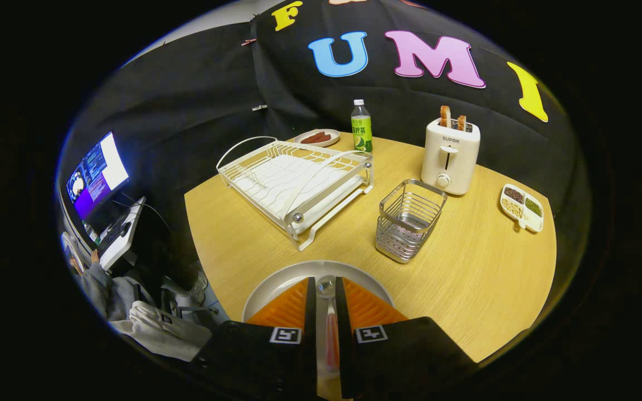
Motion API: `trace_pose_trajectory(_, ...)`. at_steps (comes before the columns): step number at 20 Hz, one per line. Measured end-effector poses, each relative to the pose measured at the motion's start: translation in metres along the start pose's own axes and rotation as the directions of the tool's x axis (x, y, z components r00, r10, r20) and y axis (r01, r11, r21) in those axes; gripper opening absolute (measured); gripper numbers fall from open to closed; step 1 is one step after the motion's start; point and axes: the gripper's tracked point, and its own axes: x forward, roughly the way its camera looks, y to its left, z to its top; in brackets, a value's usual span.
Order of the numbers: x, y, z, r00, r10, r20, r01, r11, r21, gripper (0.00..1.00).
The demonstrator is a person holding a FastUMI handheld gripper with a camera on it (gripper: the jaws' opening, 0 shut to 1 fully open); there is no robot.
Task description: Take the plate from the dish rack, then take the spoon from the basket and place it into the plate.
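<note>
Spoon clamped between the near-closed fingers. Gripper hangs over the plate at the table's near edge.

Light wood counter, rounded edge. On it, just ahead of my claw: a white plate. Beyond that, a white dish rack and a wire basket side by side. Farther back: toaster, green bottle, small dish of food. Divided tray of beans past the toaster.
</note>
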Motion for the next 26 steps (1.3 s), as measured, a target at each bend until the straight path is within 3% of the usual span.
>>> trace_pose_trajectory(1, 0.000, 0.000, 0.006, 1.000, 0.006, 0.019, -0.006, 1.000, 0.012, 0.27)
trace_pose_trajectory(4, -0.011, -0.003, 0.029, 0.997, -0.015, 0.080, 0.011, 0.999, 0.042, 1.00)
trace_pose_trajectory(9, -0.042, -0.014, 0.085, 0.973, -0.097, 0.208, 0.084, 0.994, 0.074, 0.99)
trace_pose_trajectory(13, -0.076, -0.030, 0.133, 0.924, -0.222, 0.310, 0.190, 0.973, 0.130, 0.99)
trace_pose_trajectory(19, -0.141, -0.043, 0.182, 0.769, -0.480, 0.422, 0.382, 0.874, 0.299, 0.99)
trace_pose_trajectory(26, -0.209, -0.027, 0.190, 0.599, -0.660, 0.453, 0.511, 0.751, 0.419, 0.99)
